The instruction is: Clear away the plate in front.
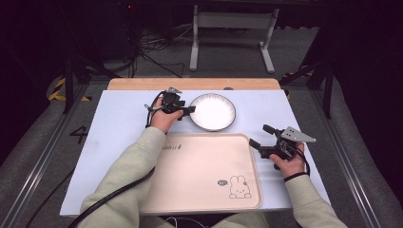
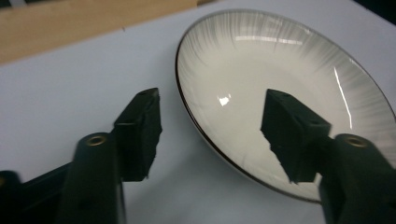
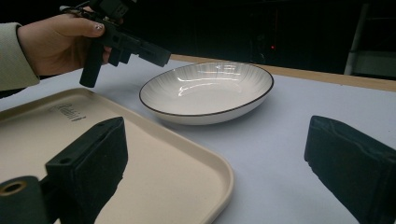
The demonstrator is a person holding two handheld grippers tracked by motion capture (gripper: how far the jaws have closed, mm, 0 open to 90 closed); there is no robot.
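Note:
A white shallow plate (image 1: 212, 111) with a thin dark rim stands on the table behind a beige tray (image 1: 190, 190). My left gripper (image 1: 190, 111) is at the plate's left edge. In the left gripper view its jaws (image 2: 215, 130) straddle the plate's (image 2: 280, 70) rim, one outside over the table and one over the inside, with no pad touching it. My right gripper (image 1: 260, 135) is open just right of the tray's far right corner. Its jaws (image 3: 219, 163) hold nothing and point toward the plate (image 3: 205, 91) and the tray (image 3: 154, 154).
A white mat (image 1: 119, 128) covers the wooden table (image 1: 190, 84), whose bare edge shows at the back. The tray carries a small bunny print (image 1: 239, 186) at its near right. Beyond the table lie a dark floor, cables and a metal stand (image 1: 233, 28).

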